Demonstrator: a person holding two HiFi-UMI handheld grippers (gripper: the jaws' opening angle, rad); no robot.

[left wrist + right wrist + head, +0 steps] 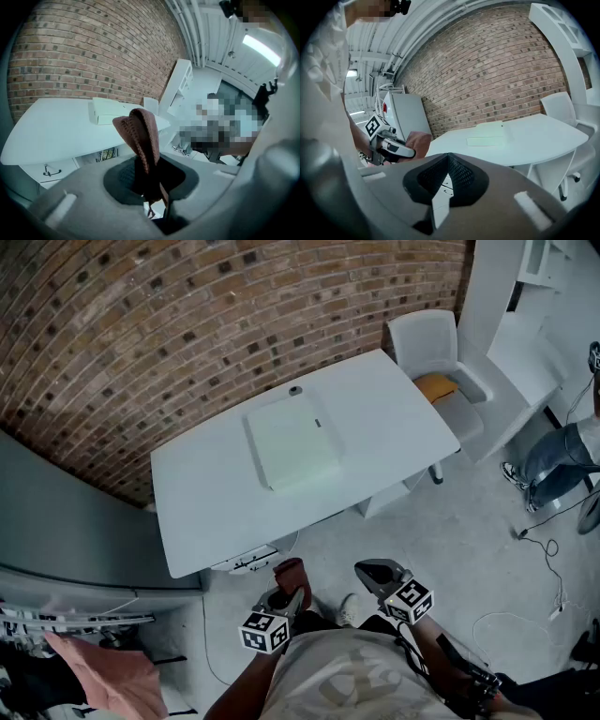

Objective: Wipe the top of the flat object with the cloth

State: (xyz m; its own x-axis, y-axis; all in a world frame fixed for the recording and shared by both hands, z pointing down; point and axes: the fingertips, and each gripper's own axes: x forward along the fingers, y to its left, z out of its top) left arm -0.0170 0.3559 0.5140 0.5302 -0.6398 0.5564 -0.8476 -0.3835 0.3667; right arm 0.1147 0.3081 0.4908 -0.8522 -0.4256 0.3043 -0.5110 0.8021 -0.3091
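1. The left tool [149,180] is clenched on the cloth [139,133], a brown-red knitted fold that stands up out of its jaws. It is held in the air on the near side of the flat object [292,442], well apart from it and off the near edge of the surface [206,502].
2. The right tool [449,161] hangs just beside the left one, also on the near side of the flat object. Its jaws are pressed together at the tips with nothing between them.
3. Each tool carries a marker cube [264,632] with black-and-white square patterns, not letters. The pale print on the person's shirt [342,681] is too blurred to read.
4. The flat object, a pale shallow square with rounded corners, lies flat near the middle of the white surface. A small dark mark [317,423] sits at its right edge, too small to read.
5. A small round thing [295,390] rests on the surface just beyond the flat object, near the far edge.
6. A white chair [427,338] with an orange-yellow cushion [437,386] stands right of the flat object and beyond it, at the end of the surface.
7. A grey cabinet [66,521] stands to the left of the flat object.
8. A brick wall [187,306] rises behind the flat object.
9. Far to its right, a seated person's legs [561,463] in jeans show at the picture's edge.
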